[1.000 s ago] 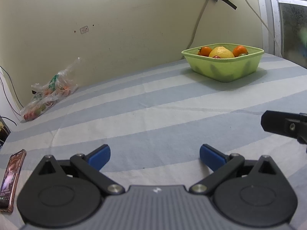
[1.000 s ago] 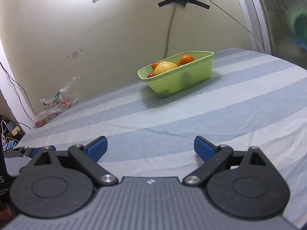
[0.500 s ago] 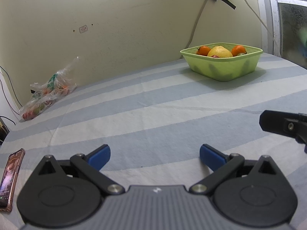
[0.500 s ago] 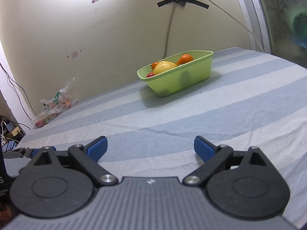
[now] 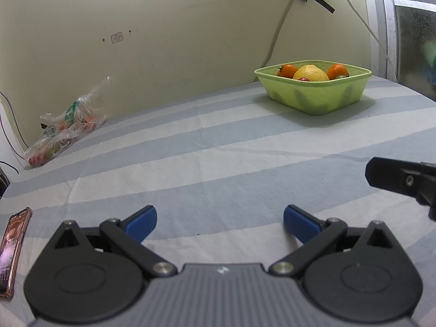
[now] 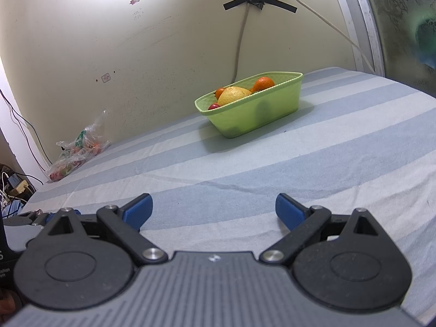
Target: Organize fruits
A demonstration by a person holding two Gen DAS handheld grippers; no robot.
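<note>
**What I could not make out**

The green basket [image 5: 313, 92] hid most of its fruit behind its wall; only the tops of two oranges [image 5: 288, 70], a yellow fruit [image 5: 310, 73] and a sliver of something red [image 6: 214, 106] showed. The plastic bag [image 5: 65, 128] by the wall held fruit too small and blurred for me to name. The phone [image 5: 12, 248] was cut off by the left edge. My right hand-held gripper [image 5: 403, 179] entered the left wrist view only partly, its fingers out of frame.
</note>
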